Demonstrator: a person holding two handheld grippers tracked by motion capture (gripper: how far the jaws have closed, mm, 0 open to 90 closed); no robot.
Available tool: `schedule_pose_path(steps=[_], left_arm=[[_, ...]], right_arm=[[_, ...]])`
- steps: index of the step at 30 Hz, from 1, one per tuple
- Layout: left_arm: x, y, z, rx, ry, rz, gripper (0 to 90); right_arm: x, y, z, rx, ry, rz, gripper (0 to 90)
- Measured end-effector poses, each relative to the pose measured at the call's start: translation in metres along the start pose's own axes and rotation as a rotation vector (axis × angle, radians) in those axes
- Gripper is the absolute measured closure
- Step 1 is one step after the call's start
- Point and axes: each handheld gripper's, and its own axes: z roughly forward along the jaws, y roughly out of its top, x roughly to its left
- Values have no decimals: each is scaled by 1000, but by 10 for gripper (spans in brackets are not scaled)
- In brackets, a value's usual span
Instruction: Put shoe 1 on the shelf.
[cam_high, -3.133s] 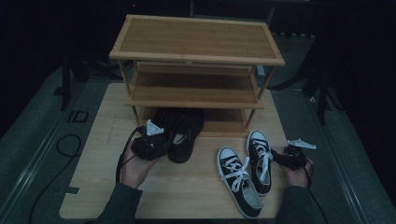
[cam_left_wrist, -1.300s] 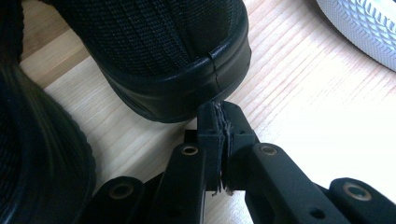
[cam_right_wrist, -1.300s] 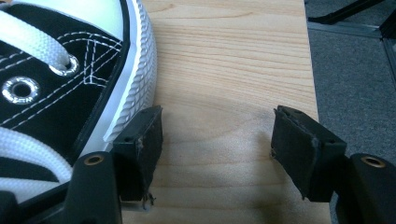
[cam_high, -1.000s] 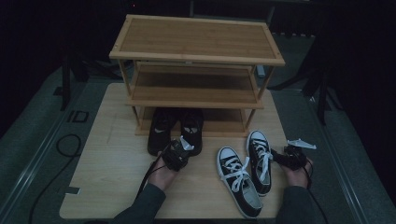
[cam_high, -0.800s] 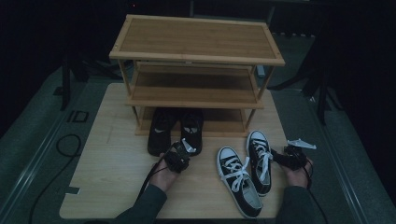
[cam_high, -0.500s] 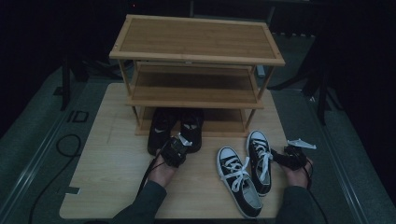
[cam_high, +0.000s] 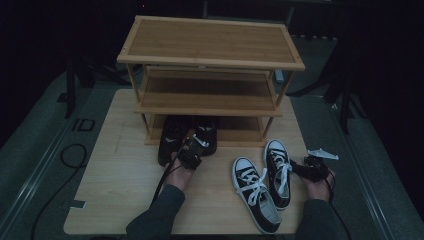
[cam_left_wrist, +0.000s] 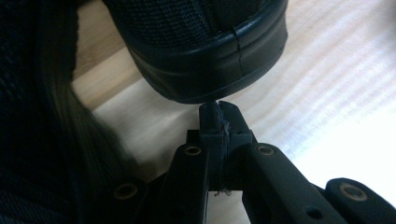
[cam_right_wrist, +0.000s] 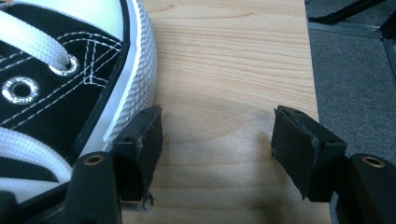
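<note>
Pressing its closed, empty jaws seemingly against a black shoe's (cam_left_wrist: 205, 56) heel, the left gripper (cam_left_wrist: 218, 112) sits; the right gripper (cam_right_wrist: 217, 149) gapes beside a sneaker (cam_right_wrist: 70, 88).

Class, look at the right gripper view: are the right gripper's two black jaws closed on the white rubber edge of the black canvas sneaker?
No: the right gripper has its jaws wide apart over bare wood, beside the black canvas sneaker.

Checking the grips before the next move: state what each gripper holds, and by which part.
Nothing is held. The left gripper is shut, tips against the black shoe heel. The right gripper is open beside the sneaker.
</note>
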Motion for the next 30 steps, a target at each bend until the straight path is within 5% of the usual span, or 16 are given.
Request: schedule_pose_path(steps=[14, 30], left_arm=[[1, 11, 13, -9, 18, -16, 893], [10, -9, -10, -73, -31, -10, 874]], right_arm=[[0, 0, 0, 0, 0, 1, 335], [0, 0, 0, 0, 0, 0, 335]])
